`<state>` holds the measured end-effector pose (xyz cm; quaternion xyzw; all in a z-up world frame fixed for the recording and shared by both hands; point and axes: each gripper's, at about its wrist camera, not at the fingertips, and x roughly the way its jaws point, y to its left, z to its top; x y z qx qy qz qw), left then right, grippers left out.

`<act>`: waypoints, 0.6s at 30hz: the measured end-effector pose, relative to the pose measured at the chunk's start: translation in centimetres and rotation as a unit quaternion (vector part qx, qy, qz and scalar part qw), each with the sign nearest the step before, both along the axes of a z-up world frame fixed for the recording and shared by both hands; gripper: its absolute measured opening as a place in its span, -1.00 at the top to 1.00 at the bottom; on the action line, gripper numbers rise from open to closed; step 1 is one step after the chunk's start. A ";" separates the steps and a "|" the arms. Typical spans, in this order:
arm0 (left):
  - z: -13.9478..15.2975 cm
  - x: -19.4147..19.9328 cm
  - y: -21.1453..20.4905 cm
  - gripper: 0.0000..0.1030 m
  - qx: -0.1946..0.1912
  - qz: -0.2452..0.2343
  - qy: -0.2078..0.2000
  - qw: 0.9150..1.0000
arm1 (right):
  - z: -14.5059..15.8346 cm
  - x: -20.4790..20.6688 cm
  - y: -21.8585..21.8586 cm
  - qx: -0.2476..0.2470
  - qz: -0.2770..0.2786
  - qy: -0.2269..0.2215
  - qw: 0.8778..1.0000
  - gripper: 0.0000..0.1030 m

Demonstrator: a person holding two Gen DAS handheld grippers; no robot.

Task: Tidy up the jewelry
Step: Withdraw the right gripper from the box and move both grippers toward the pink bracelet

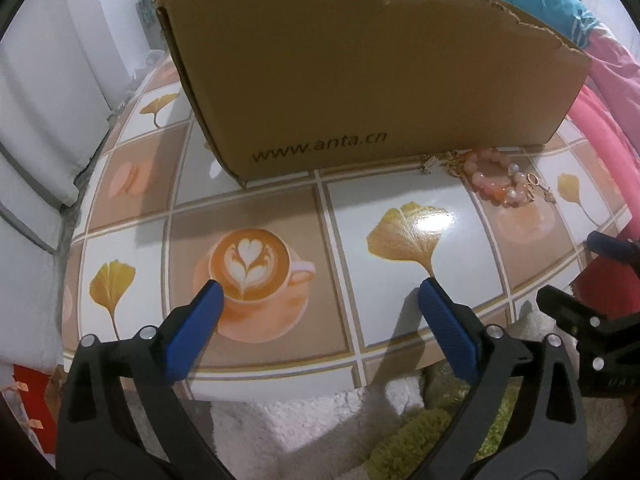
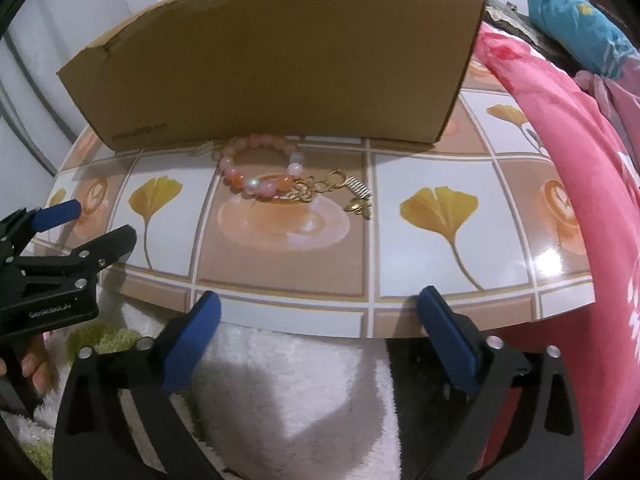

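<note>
1. One cardboard box (image 2: 272, 60) stands at the far side of the bench (image 2: 420, 272), its torn upper edge ragged; a web address is printed low on its near wall.
2. One pink bead bracelet (image 2: 260, 168) lies on the bench just in front of the box, near or touching its base; which, I cannot tell.
3. Gold chain pieces and charms (image 2: 340, 192) lie tangled at the bracelet's right end; their number cannot be counted. A little more gold shows by the box to the bracelet's left.
4. Two grippers are in view. The left gripper (image 1: 320, 292) hangs over the near part of the bench, above a printed coffee cup and a ginkgo leaf. Its jaws are spread wide with nothing between them.
5. The right gripper (image 2: 320, 300) hangs at the near bench edge. Its jaws are likewise wide apart and hold nothing.
6. In the right wrist view the bracelet lies beyond the right jaws and slightly left of their midline, well apart from them.
7. In the left wrist view the bracelet lies far right of the left jaws, beyond them.
8. A hand (image 2: 34, 364) shows low behind the left gripper.
</note>
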<state>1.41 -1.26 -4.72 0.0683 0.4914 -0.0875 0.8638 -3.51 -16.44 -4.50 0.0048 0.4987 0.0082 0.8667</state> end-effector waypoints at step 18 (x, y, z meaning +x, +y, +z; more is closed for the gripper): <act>-0.4 0.1 -1.5 -0.87 0.011 -0.002 -0.014 1.000 | -0.3 0.3 -2.6 0.069 -0.011 -0.017 0.997 -0.88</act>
